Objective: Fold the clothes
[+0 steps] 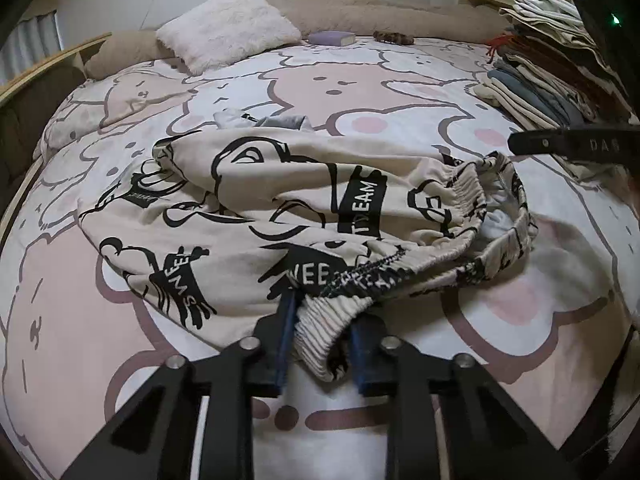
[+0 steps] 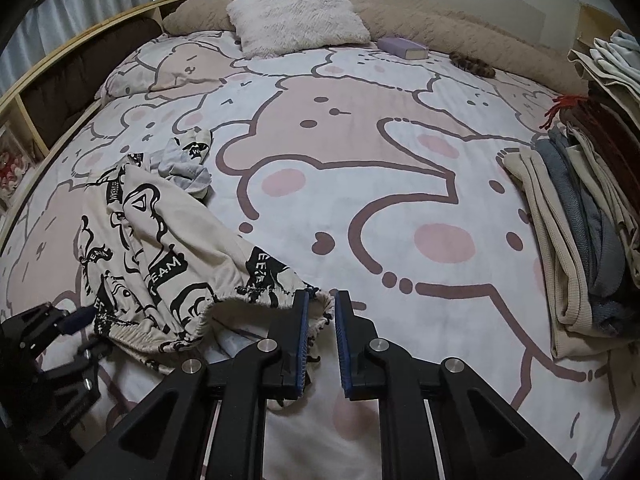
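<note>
Cream trousers with black cartoon print [image 1: 280,208] lie crumpled on the bed, legs reaching away, elastic waistband toward me. My left gripper [image 1: 324,320] has the waistband's near corner between its blue pads, jaws closed on the bunched fabric. In the right wrist view the trousers [image 2: 160,248] lie at the left. My right gripper [image 2: 321,300] is open, its fingertips at the waistband's other corner, with the fabric edge at the left pad and not pinched. The left gripper shows there at the far left [image 2: 76,320]; the right gripper's finger [image 1: 560,144] shows in the left wrist view.
The bed has a pink and white bear-print cover [image 2: 360,160]. A stack of folded clothes [image 2: 580,216] stands at the right edge. A fluffy white pillow [image 2: 296,16], a purple book [image 2: 402,48] and a brown hair clip lie at the headboard end.
</note>
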`<state>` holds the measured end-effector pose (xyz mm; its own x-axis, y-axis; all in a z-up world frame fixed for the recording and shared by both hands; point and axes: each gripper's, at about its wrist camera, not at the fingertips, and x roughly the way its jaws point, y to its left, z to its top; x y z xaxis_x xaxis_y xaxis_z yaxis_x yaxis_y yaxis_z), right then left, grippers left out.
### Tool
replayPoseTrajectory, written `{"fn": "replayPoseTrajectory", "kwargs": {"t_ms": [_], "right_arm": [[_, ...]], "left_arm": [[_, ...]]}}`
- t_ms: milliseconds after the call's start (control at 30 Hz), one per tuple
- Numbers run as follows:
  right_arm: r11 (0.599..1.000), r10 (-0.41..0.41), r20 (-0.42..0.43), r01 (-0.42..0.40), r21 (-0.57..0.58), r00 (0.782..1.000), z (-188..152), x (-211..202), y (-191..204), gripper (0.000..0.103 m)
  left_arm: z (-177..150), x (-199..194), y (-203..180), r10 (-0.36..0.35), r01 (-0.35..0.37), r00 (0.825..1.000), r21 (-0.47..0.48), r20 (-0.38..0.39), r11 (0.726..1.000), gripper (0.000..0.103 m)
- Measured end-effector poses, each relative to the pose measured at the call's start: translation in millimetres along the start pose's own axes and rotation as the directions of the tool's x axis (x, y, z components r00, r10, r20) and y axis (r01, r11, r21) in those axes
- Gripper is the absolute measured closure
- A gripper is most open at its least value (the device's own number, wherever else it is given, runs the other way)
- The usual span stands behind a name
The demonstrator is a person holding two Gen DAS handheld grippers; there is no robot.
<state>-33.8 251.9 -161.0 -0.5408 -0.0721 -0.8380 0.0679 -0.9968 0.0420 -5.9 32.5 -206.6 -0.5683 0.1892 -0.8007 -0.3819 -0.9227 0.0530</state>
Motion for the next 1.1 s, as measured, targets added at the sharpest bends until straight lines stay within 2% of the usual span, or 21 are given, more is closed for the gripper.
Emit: {"fn": "replayPoseTrajectory", "kwargs": {"t_ms": [133, 267, 467, 633, 700, 733, 767, 933, 1100], "right_arm": [[1.000, -0.001, -0.007, 0.001, -0.001, 1.000, -0.9, -0.1, 2.0, 0.090], [1.000, 0.002, -0.008, -0.002, -0.003, 1.000, -2.0, -2.7, 4.0, 0.090], [1.000, 0.012, 0.010, -0.012, 0.007, 1.000, -4.8, -10.3, 5.1, 0.089], [0.991, 0.114, 0.085, -0.120, 0.063, 0.990, -14.4, -20.2, 4.5, 0.089], [0.984, 0.149, 0.101, -0.158, 0.086, 0.984, -20.9, -19.8, 6.1, 0.075], [0.981, 0.160, 0.095, -0.169, 0.096, 0.983, -24.8, -18.3, 7.3, 0.054], [0.979, 0.176, 0.072, -0.183, 0.093, 0.982, -28.6, -15.5, 9.9, 0.040], [0.976, 0.219, -0.038, -0.220, -0.004, 0.975, -52.9, -5.9, 34.7, 0.040], [0.967, 0.250, -0.067, -0.253, -0.042, 0.966, -63.3, -3.0, 54.7, 0.040]], "left_arm": [[2.4, -9.9, 0.2, 0.009, -0.009, 1.000, -0.018, 0.003, 1.000, 0.088], [5.3, -30.1, 5.8, 0.032, -0.030, 0.999, -0.043, 0.041, 0.999, 0.089], [-1.3, -53.7, 36.3, 0.109, -0.102, 0.993, -0.119, 0.056, 0.988, 0.089], [-16.4, -63.4, 63.3, 0.164, -0.157, 0.986, -0.171, 0.029, 0.973, 0.089], [-27.3, -63.2, 68.2, 0.173, -0.169, 0.985, -0.176, 0.009, 0.970, 0.089], [-32.9, -63.1, 70.6, 0.177, -0.175, 0.984, -0.178, -0.002, 0.968, 0.089], [-38.0, -63.3, 71.1, 0.176, -0.175, 0.984, -0.176, -0.007, 0.969, 0.089], [-59.8, -63.4, 72.9, 0.162, -0.165, 0.986, -0.169, -0.034, 0.972, 0.089], [-73.6, -60.8, 73.5, 0.157, -0.163, 0.986, -0.160, -0.050, 0.974, 0.089]]}}
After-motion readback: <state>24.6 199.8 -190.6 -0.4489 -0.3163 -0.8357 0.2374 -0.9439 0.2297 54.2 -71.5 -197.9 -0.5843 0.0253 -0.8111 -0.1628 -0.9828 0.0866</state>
